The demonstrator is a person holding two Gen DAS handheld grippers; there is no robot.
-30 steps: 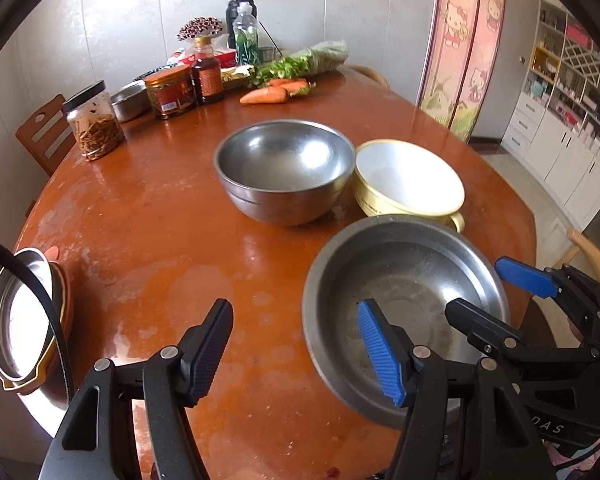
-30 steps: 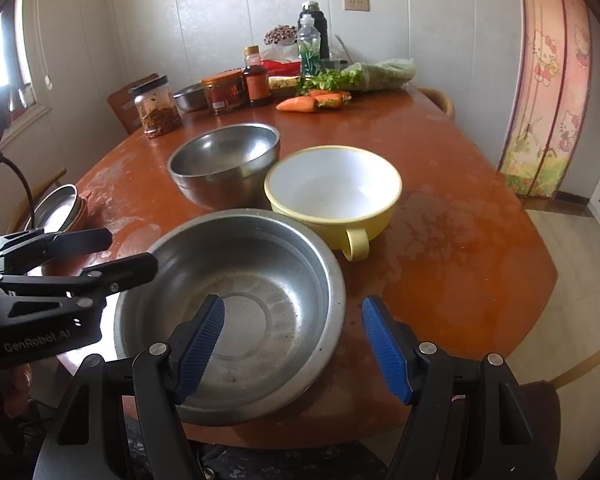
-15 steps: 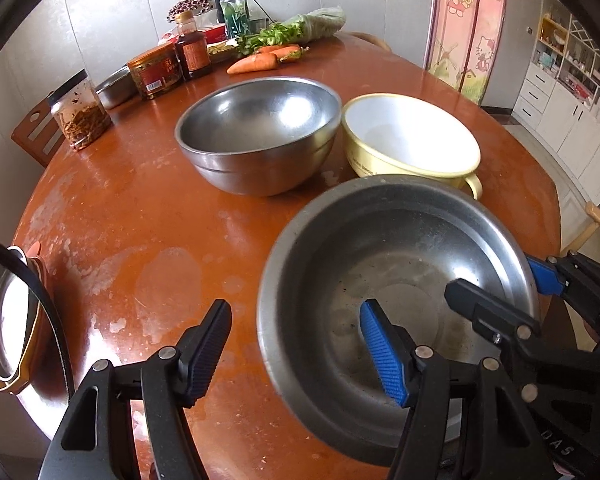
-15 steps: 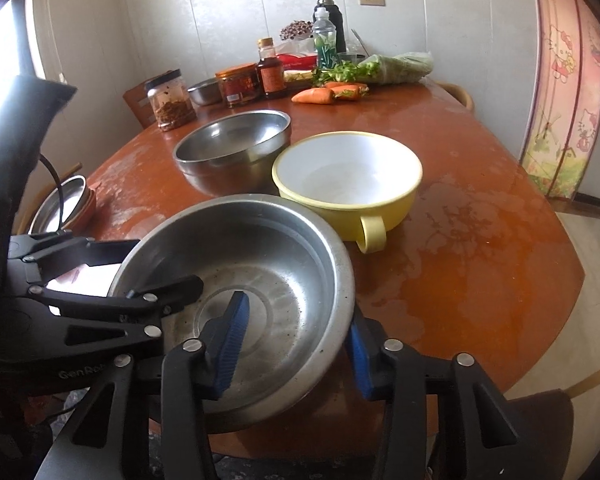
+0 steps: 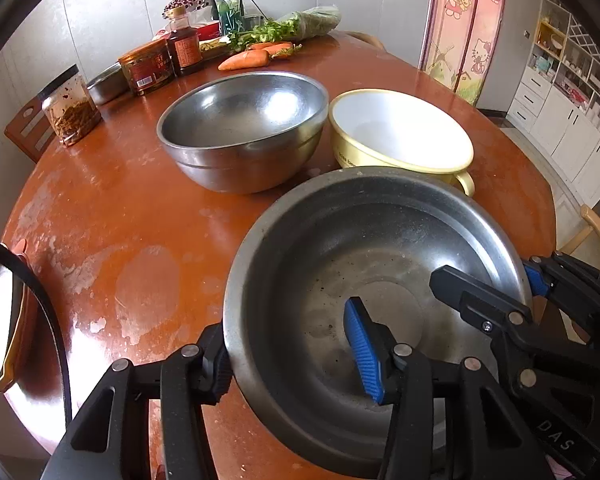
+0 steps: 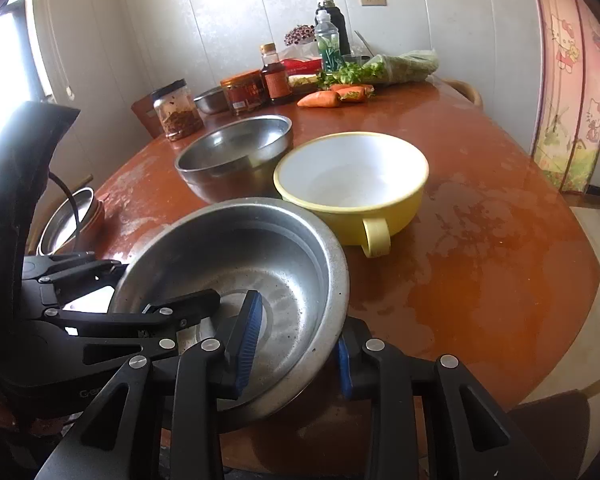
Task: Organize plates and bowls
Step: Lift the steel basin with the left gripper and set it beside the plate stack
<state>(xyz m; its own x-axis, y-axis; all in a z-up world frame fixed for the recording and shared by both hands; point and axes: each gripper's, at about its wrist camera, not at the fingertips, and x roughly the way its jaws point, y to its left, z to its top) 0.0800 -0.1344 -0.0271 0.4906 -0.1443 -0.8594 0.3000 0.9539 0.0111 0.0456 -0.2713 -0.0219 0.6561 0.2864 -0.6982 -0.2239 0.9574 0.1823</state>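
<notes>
Steel basin (image 5: 380, 264) rim between both grippers' fingers (image 5: 362, 344), table (image 5: 140, 220) edge

A round reddish-brown table (image 5: 148, 216) stands against pale panelled walls (image 6: 220, 20). Bright daylight enters through a window (image 6: 8, 52). A pink cartoon curtain (image 5: 468, 20) hangs beside white cabinets (image 5: 572, 128). Wooden chairs (image 5: 26, 128) sit around it.

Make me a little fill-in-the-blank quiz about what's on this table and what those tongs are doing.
1. Both tongs, left and right, grip the rim of the wide steel ____.
2. The bowl with a handle is ____ outside.
3. Beside it sits a deep ____ bowl.
4. Orange ____ lie near the greens.

Missing words: basin; yellow; steel; carrots
</notes>
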